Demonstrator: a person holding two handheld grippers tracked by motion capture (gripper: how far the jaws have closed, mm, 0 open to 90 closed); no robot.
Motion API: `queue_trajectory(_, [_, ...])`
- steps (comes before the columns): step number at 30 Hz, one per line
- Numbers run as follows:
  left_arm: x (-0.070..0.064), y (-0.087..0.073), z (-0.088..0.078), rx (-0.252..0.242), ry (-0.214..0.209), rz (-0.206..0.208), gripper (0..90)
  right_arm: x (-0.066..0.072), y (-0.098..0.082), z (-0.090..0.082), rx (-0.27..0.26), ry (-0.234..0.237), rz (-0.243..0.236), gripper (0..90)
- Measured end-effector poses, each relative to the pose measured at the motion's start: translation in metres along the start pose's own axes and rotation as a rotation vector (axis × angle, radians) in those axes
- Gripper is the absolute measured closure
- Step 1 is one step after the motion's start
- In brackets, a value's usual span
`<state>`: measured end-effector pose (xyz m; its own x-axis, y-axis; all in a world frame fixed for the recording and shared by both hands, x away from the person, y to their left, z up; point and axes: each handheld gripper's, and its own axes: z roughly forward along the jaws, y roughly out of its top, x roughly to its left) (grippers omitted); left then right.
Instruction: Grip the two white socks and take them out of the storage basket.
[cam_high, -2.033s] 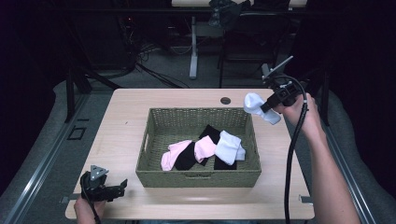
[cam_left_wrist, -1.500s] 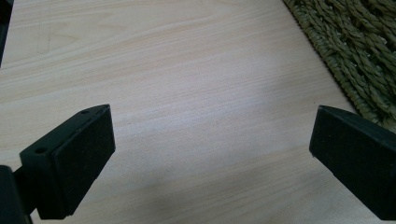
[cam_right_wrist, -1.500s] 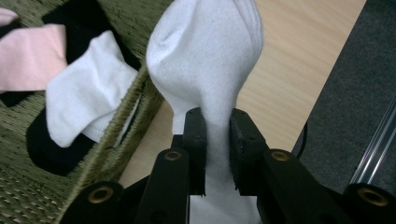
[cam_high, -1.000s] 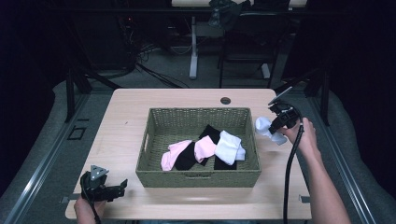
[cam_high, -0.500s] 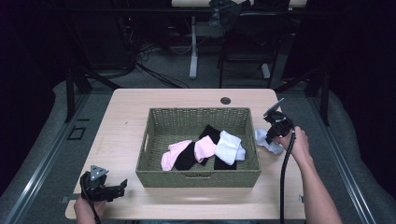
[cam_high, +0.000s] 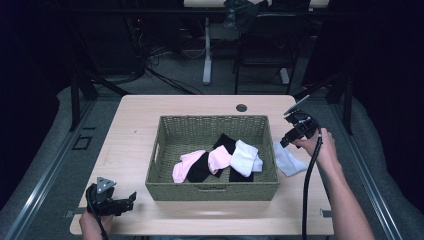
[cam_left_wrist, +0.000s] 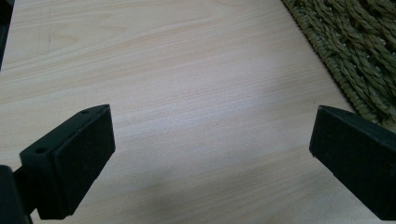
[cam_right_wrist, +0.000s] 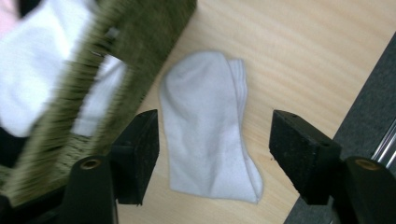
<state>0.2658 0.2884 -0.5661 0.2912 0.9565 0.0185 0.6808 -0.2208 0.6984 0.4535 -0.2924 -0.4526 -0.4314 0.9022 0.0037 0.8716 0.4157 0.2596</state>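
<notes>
Sock, white and folded flat, lies on the table just right of the basket, its long axis running from ten to four o'clock in the high view. Right gripper hovers above it, jaws just opened, nothing pinched. Its own view shows the doubled edge. Left gripper rests open at seven o'clock
</notes>
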Motion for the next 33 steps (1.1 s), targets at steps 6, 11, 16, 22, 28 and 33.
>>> queue_trajectory(6, [0.000, 0.000, 0.000, 0.002, 0.001, 0.002, 0.2, 0.015, 0.009, -0.031, -0.051, 0.000, -0.046, 24.2])
queue_trajectory(11, [0.001, 0.000, 0.000, 0.002, 0.000, 0.000, 0.2, 0.030, 0.018, -0.048, -0.088, 0.000, -0.077, 19.8])
queue_trajectory(16, [0.001, 0.000, 0.000, 0.000, 0.000, 0.001, 0.2, 0.046, 0.026, -0.058, -0.110, -0.001, -0.113, 15.8])
queue_trajectory(22, [0.001, -0.001, 0.000, 0.000, 0.000, 0.001, 0.2, 0.070, 0.038, -0.062, -0.120, 0.021, -0.168, 14.3])
queue_trajectory(28, [0.002, -0.001, -0.001, -0.003, 0.000, 0.001, 0.2, 0.098, 0.048, -0.054, -0.122, 0.048, -0.215, 14.3])
queue_trajectory(33, [0.002, -0.001, -0.002, -0.002, 0.001, -0.002, 0.2, 0.120, 0.056, -0.040, -0.096, 0.058, -0.262, 13.8])
